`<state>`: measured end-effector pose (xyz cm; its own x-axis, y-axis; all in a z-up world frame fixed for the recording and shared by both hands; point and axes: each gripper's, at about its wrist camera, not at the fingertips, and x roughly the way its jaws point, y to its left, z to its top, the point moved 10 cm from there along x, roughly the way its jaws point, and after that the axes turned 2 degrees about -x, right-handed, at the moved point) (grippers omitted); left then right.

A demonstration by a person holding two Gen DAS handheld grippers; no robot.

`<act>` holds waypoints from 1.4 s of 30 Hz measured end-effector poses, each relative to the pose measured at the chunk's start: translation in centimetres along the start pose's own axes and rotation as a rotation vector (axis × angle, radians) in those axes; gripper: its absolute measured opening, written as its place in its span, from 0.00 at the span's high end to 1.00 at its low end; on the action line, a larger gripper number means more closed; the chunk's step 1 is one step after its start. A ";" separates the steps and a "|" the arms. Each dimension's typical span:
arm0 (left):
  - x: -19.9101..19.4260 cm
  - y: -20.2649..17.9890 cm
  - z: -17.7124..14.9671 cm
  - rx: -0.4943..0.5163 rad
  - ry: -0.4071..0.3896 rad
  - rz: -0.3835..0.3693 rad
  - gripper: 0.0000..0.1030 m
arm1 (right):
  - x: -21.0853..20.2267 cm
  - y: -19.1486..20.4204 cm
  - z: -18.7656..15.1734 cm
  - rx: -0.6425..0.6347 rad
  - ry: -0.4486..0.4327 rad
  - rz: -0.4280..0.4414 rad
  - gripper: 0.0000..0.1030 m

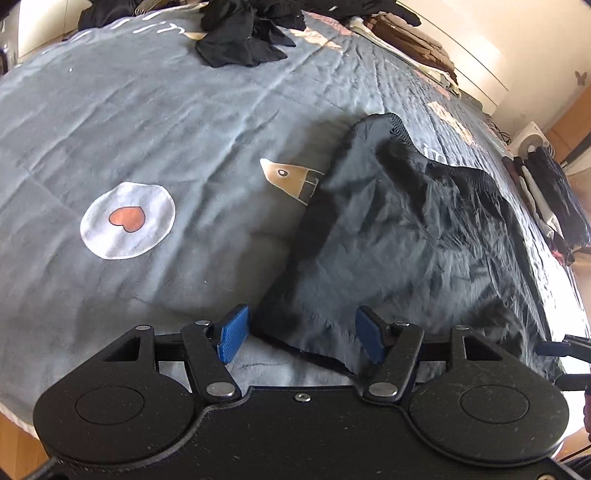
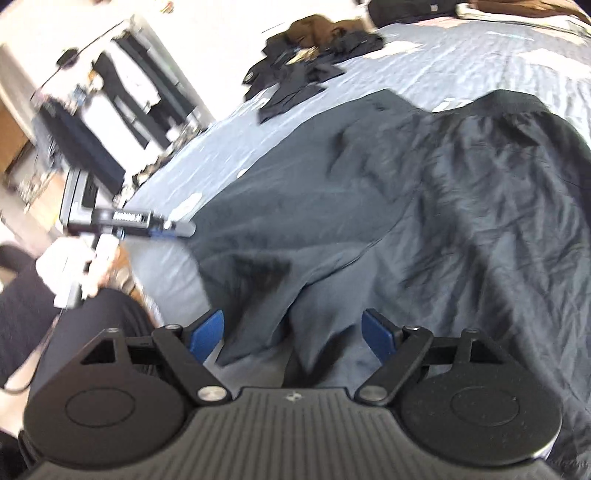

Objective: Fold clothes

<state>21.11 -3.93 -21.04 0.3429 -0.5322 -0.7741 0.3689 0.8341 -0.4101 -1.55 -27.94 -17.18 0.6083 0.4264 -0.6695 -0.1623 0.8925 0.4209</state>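
Observation:
A dark grey pair of shorts (image 1: 399, 236) lies spread on the grey bedspread (image 1: 147, 140), its black elastic waistband (image 1: 469, 177) at the far right. My left gripper (image 1: 301, 334) is open, its blue pads either side of the near hem corner, nothing pinched. In the right wrist view the same shorts (image 2: 406, 206) fill the middle, rumpled. My right gripper (image 2: 293, 332) is open over a near fold of the fabric. The left gripper (image 2: 147, 221) shows there at the left, held by a person's hand (image 2: 70, 266).
A heap of black clothes (image 1: 243, 33) lies at the far side of the bed, brown folded garments (image 1: 413, 40) to its right. The bedspread carries a white circle with a heart (image 1: 127, 221). Clothes hang on a rack (image 2: 122, 96) beyond the bed edge.

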 end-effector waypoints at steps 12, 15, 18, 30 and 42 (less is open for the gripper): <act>0.9 -0.9 -0.1 0.027 0.011 0.015 0.83 | -0.4 -1.2 1.7 0.022 -0.058 -0.016 0.21; 1.0 -1.6 -0.3 0.036 0.004 -0.002 0.91 | -0.7 -1.3 1.9 0.029 -0.070 -0.021 0.21; 0.4 -2.2 -0.3 0.032 -0.024 -0.016 0.93 | -1.1 -1.6 2.1 0.038 -0.085 -0.022 0.20; -4.7 -13.4 2.1 0.264 -0.147 -0.133 0.93 | -4.4 -3.7 3.4 0.079 -0.165 -0.049 0.20; -3.5 -28.4 0.1 0.518 -0.131 -0.322 0.93 | -11.2 -8.6 2.9 0.155 -0.200 -0.148 0.17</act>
<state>9.54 -25.72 -6.63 0.2357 -0.7864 -0.5710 0.8315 0.4673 -0.3005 -4.72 -40.79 -11.54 0.7601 0.2417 -0.6032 0.0511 0.9031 0.4263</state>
